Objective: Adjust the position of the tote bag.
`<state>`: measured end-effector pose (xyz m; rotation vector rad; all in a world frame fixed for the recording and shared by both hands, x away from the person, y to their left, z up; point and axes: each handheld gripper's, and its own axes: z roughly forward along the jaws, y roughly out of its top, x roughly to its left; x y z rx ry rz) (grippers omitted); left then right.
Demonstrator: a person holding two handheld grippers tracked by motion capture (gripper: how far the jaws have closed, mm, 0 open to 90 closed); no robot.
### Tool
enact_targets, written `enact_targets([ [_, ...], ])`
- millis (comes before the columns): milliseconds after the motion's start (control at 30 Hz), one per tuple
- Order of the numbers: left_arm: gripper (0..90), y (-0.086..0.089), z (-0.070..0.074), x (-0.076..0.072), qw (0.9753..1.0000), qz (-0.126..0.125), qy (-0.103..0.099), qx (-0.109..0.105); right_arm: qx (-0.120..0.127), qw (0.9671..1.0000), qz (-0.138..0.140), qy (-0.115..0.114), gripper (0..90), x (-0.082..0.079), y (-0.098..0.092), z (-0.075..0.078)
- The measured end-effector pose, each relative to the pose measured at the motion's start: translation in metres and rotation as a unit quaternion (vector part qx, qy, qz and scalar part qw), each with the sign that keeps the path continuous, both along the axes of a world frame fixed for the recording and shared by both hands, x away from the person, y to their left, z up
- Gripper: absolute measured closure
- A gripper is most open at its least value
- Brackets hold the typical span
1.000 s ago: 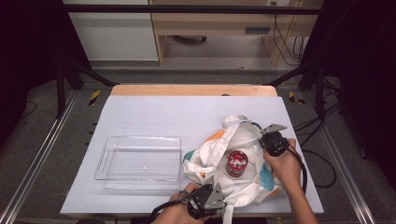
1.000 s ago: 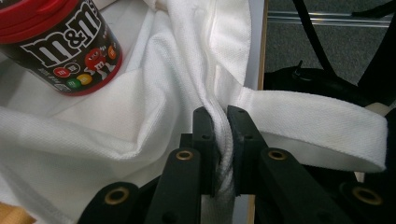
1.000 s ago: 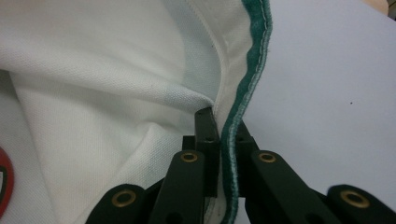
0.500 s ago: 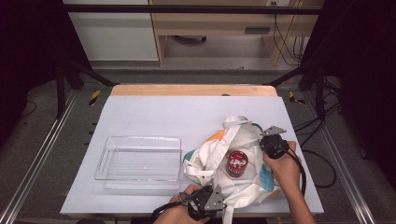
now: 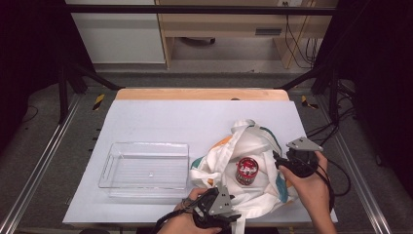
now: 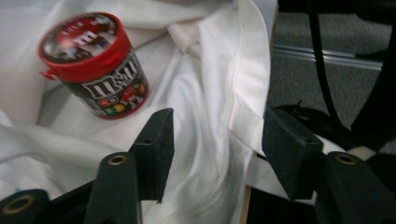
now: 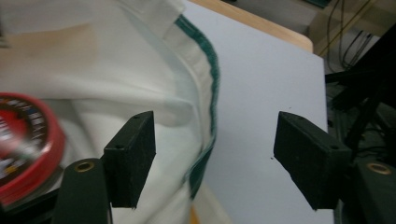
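Note:
A white cloth bag (image 5: 253, 187) with green and orange print lies crumpled on the right half of the table. On its cloth stands a red-lidded M&M's can (image 5: 247, 170), which the left gripper view shows tilted at upper left (image 6: 93, 65). My left gripper (image 5: 229, 212) is at the bag's near edge. Its jaws (image 6: 217, 144) are open, with a white hem (image 6: 243, 79) between them. My right gripper (image 5: 280, 163) is at the bag's right side, open (image 7: 215, 154), and the green-trimmed edge (image 7: 208, 93) runs between its jaws. The can (image 7: 23, 144) sits to their left.
A clear plastic tray (image 5: 113, 161) stands on the left part of the white table top (image 5: 185, 122), a short way from the bag. Metal rails run along both sides of the table. Cables trail on the floor at the right (image 5: 336, 126).
My right gripper has shifted slightly to the right and nearer the front edge. The left gripper, the can and the tray have stayed put.

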<state>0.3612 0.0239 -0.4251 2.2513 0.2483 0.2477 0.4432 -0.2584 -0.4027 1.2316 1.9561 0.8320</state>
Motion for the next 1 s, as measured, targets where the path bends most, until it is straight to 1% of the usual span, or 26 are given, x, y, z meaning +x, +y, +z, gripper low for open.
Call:
enact_targets([
  [33, 41.9, 0.000, 0.002, 0.001, 1.0000, 0.002, -0.004, 0.002, 0.005, 1.0000, 0.006, -0.004, 32.4, -0.004, 0.001, 0.001],
  [133, 35.1, 0.000, 0.012, 0.006, 0.9998, 0.019, -0.008, -0.008, 0.009, 0.9998, 0.015, -0.003, 32.7, -0.020, 0.006, 0.004],
  [200, 30.2, 0.002, 0.022, 0.010, 0.9992, 0.036, -0.018, -0.009, 0.012, 0.9998, 0.017, -0.007, 32.7, -0.029, 0.008, 0.005],
  [233, 27.7, 0.003, 0.029, 0.014, 0.9986, 0.047, -0.022, -0.012, 0.011, 0.9997, 0.018, -0.012, 35.0, -0.033, 0.008, 0.006],
  [300, 22.7, 0.005, 0.038, 0.020, 0.9976, 0.062, -0.025, -0.015, 0.014, 0.9993, 0.021, -0.029, 42.1, -0.044, 0.007, 0.009],
  [367, 22.2, 0.007, 0.045, 0.029, 0.9965, 0.073, -0.035, -0.018, 0.017, 0.9991, 0.023, -0.030, 44.8, -0.050, 0.007, 0.011],
  [400, 21.8, 0.007, 0.048, 0.033, 0.9959, 0.081, -0.037, -0.018, 0.016, 0.9991, 0.023, -0.033, 48.4, -0.055, 0.007, 0.012],
  [433, 21.6, 0.006, 0.050, 0.039, 0.9953, 0.087, -0.040, -0.015, 0.016, 0.9991, 0.022, -0.034, 49.2, -0.058, 0.007, 0.012],
  [500, 21.6, 0.003, 0.053, 0.049, 0.9934, 0.101, -0.053, -0.003, 0.017, 0.9993, 0.021, -0.024, 51.6, -0.063, 0.008, 0.011],
  [533, 21.7, 0.001, 0.054, 0.055, 0.9924, 0.109, -0.056, 0.004, 0.018, 0.9994, 0.023, -0.021, 53.0, -0.064, 0.008, 0.011],
  [633, 22.1, -0.007, 0.058, 0.074, 0.9906, 0.124, -0.056, 0.010, 0.022, 0.9994, 0.024, -0.006, 52.7, -0.068, 0.012, 0.007],
  [700, 21.8, -0.011, 0.057, 0.085, 0.9889, 0.135, -0.061, 0.013, 0.023, 0.9993, 0.028, -0.002, 49.9, -0.069, 0.015, 0.006],
  [767, 21.9, -0.014, 0.056, 0.093, 0.9884, 0.140, -0.057, 0.016, 0.022, 0.9992, 0.033, 0.003, 48.2, -0.069, 0.018, 0.004],
  [800, 22.0, -0.016, 0.053, 0.098, 0.9876, 0.146, -0.054, 0.022, 0.019, 0.9991, 0.036, 0.005, 46.8, -0.069, 0.020, 0.002],
  [867, 22.7, -0.019, 0.049, 0.105, 0.9869, 0.150, -0.051, 0.033, 0.003, 0.9992, 0.037, 0.012, 45.2, -0.068, 0.023, -0.003],
  [900, 22.8, -0.021, 0.048, 0.109, 0.9861, 0.153, -0.050, 0.042, -0.005, 0.9992, 0.036, 0.014, 44.2, -0.067, 0.024, -0.004],
  [933, 22.7, -0.023, 0.047, 0.111, 0.9852, 0.155, -0.054, 0.050, -0.008, 0.9992, 0.036, 0.016, 43.7, -0.066, 0.025, -0.006],
  [967, 22.5, -0.027, 0.048, 0.113, 0.9839, 0.153, -0.062, 0.068, -0.007, 0.9992, 0.037, 0.017, 43.6, -0.065, 0.025, -0.007],
  [1000, 22.2, -0.029, 0.048, 0.113, 0.9844, 0.151, -0.059, 0.068, -0.005, 0.9991, 0.037, 0.020, 43.6, -0.065, 0.026, -0.008],
])
